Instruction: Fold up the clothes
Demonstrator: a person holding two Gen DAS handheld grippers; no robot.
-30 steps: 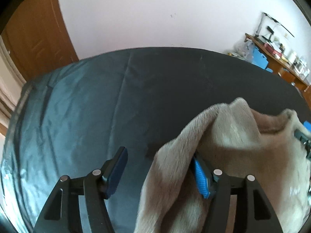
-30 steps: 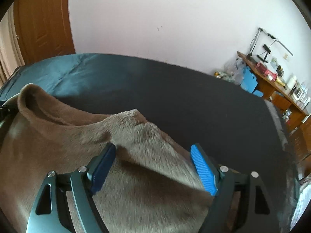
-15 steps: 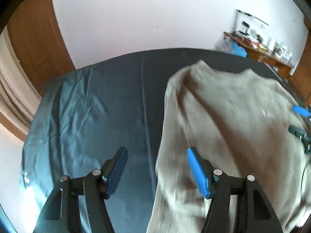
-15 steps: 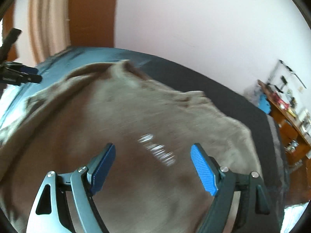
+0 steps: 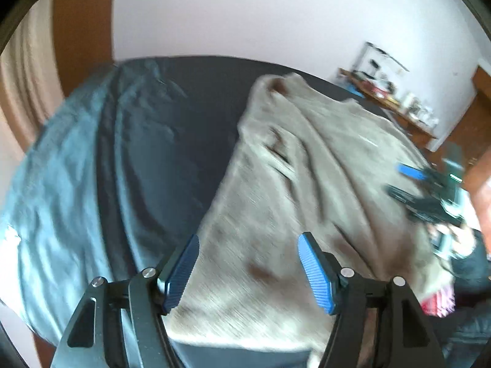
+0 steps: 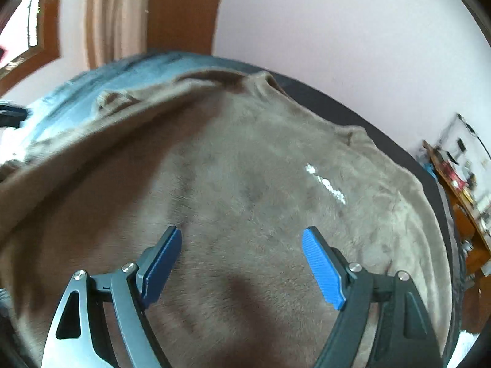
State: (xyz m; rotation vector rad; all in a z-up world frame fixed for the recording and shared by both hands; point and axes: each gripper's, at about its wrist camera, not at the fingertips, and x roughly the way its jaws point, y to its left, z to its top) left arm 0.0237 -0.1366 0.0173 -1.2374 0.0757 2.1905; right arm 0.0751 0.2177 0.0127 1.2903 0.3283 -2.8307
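A beige fleece garment (image 5: pixel 291 190) lies spread on the dark bed cover (image 5: pixel 129 159), its collar (image 5: pixel 279 84) at the far end. My left gripper (image 5: pixel 248 271) hovers open over the garment's near left part, nothing between its blue pads. In the right wrist view the same garment (image 6: pixel 245 190) fills most of the frame, with a small white print (image 6: pixel 325 184) on it. My right gripper (image 6: pixel 242 266) is open above the cloth and holds nothing. The right gripper (image 5: pixel 420 184) also shows blurred at the garment's right edge in the left wrist view.
The bed's blue-grey cover (image 6: pixel 101 76) extends left of the garment. A pale wall (image 5: pixel 245 15) stands behind the bed. A cluttered wooden desk (image 5: pixel 396 101) sits at the far right. A curtain and wooden door frame (image 6: pixel 129 18) are at the left.
The garment went from bunched and lifted in both grippers to lying spread flat on the bed. Both grippers have pulled back and up from the cloth and now stand open.
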